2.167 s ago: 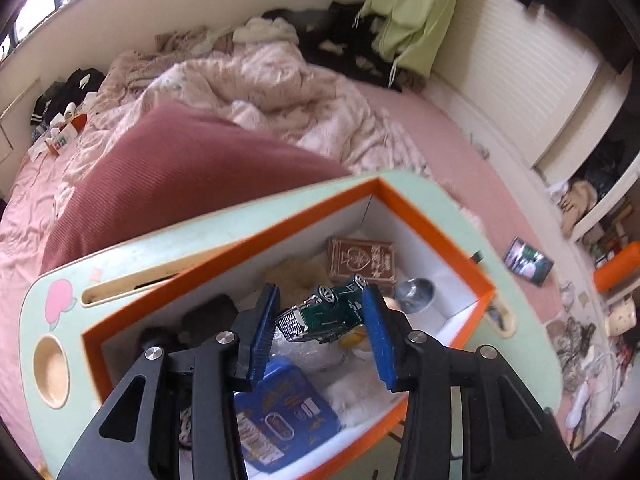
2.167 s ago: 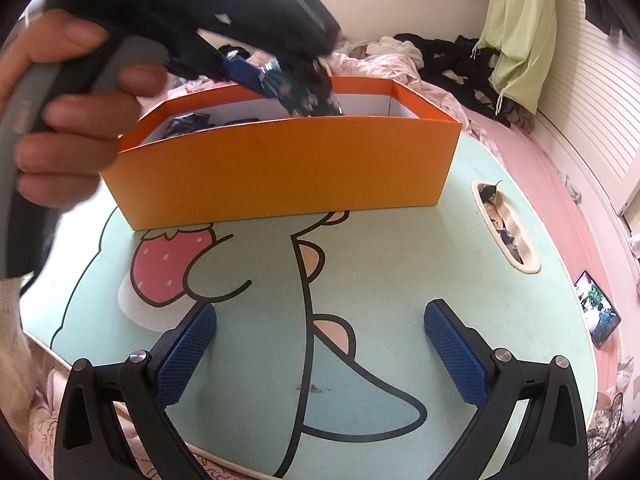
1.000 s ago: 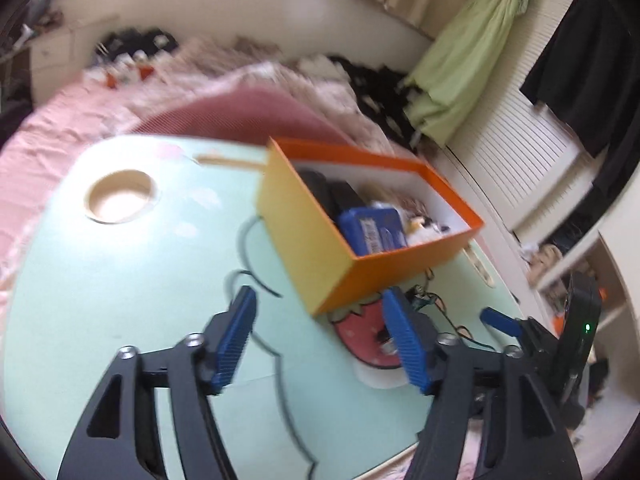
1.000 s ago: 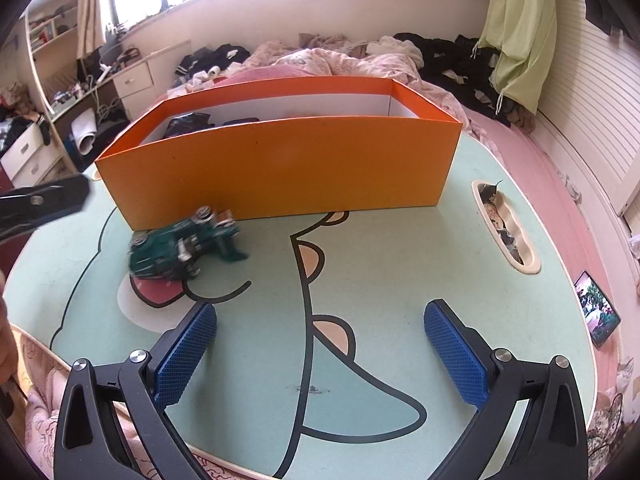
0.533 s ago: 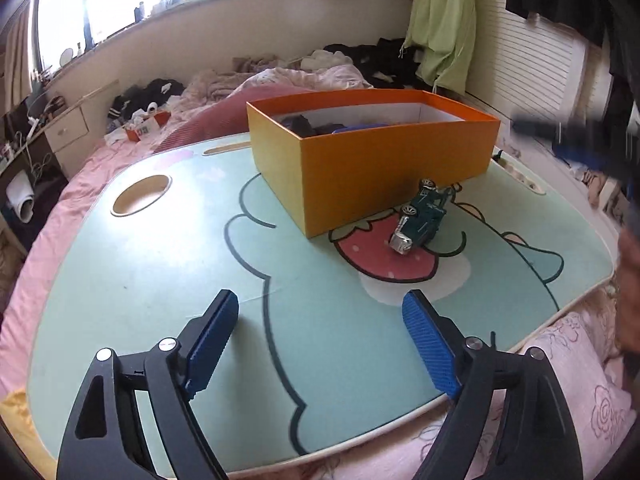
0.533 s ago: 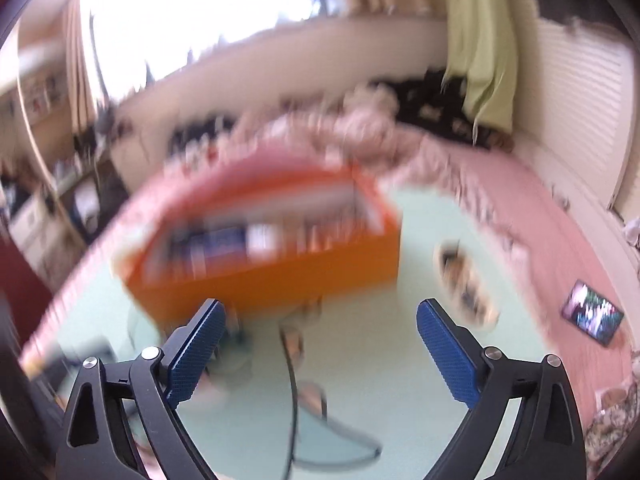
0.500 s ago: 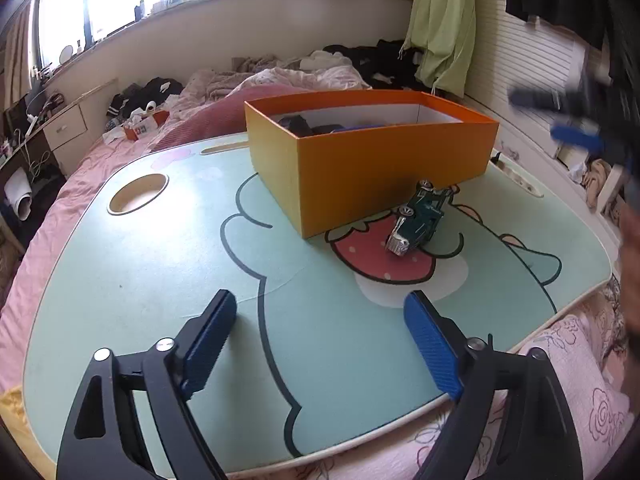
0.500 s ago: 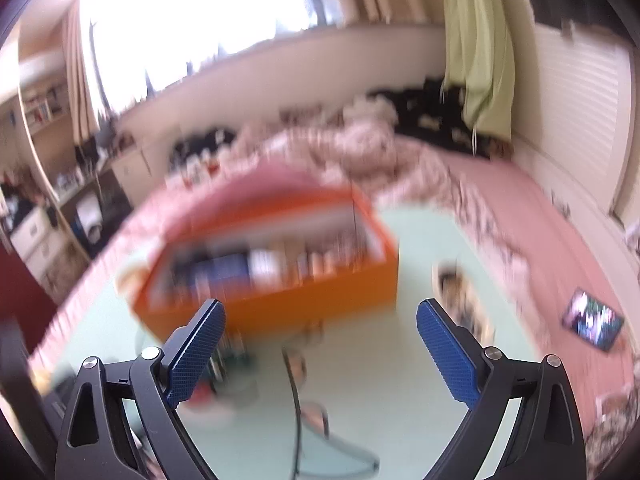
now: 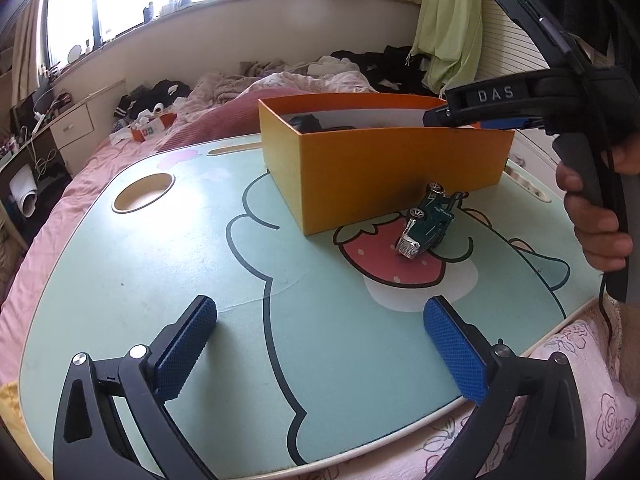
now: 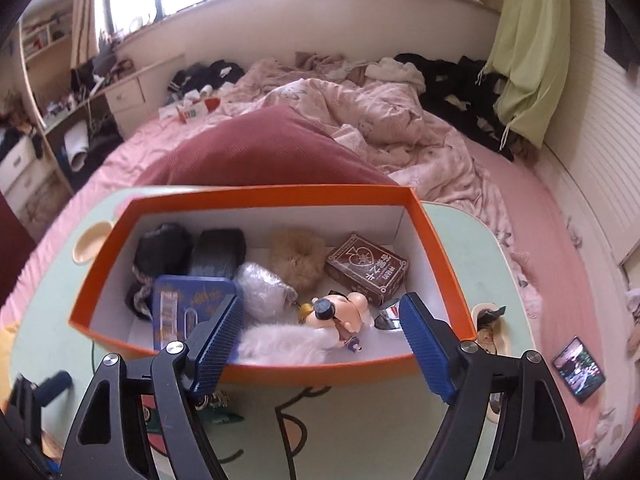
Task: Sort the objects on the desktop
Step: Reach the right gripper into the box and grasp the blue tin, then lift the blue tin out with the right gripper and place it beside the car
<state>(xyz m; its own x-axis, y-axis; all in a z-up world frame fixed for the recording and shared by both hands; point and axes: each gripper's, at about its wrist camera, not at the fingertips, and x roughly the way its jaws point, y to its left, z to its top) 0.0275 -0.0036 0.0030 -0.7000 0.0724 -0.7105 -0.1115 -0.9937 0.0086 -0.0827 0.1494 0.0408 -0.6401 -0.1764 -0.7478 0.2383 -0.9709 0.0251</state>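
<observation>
Dark-red pillow (image 10: 256, 152), rumpled pink duvet (image 10: 384, 120), green cloth (image 10: 528, 52) hung by wall, phone (image 10: 578, 365) on floor

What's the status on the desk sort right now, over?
Left gripper open, empty, low over the table. Right gripper open over the orange box, jaws just closing, nothing held. Toy car on its side beside the box. Nothing in the way.

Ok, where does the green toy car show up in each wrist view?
Left wrist: the green toy car is right of centre, tipped on its side on the strawberry print, beside the orange box.
Right wrist: only a green sliver at lower left, behind the tool's left finger.
Shared landmark: the orange box.
</observation>
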